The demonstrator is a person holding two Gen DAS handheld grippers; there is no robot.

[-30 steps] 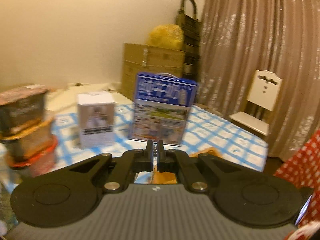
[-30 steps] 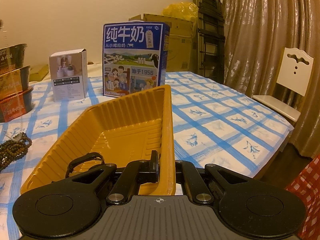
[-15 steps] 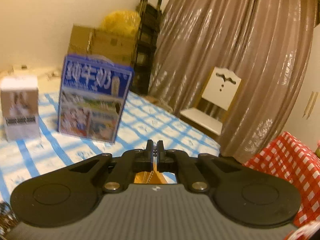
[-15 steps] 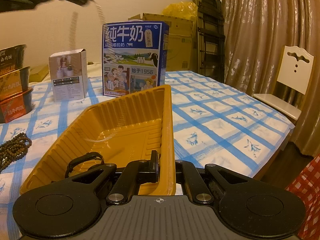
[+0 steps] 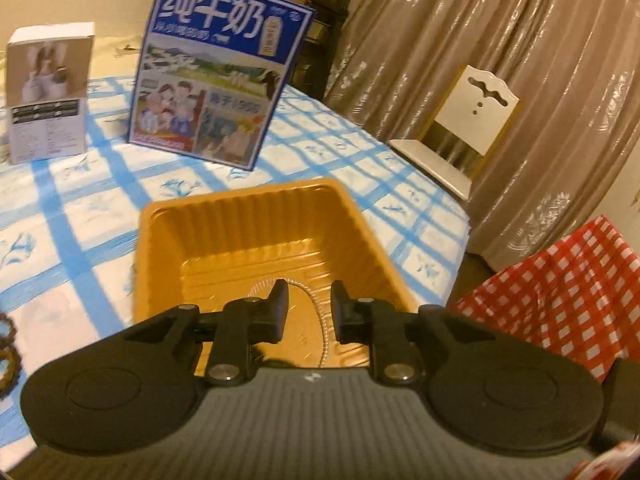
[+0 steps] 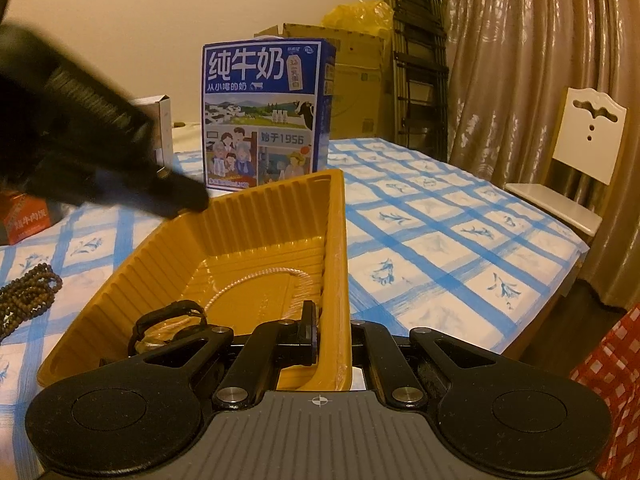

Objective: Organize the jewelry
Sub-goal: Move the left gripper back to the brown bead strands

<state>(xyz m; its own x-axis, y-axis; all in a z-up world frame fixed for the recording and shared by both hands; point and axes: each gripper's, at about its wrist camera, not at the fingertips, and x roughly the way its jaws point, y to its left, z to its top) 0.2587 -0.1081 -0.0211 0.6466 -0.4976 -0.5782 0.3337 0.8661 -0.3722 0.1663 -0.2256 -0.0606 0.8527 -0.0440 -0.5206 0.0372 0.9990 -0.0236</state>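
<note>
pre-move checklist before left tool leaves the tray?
1. Chain necklace lies on the floor of the yellow tray: ok.
2. Left tool jaws opening, nothing pinched between them: ok.
3. Right tool shut on the tray's side wall: ok.
4. Black bracelet inside the tray: ok.
5. Brown bead string still lies on the tablecloth outside the tray: not ok.
6. Chain free of the left tool's fingers: cannot tell.
</note>
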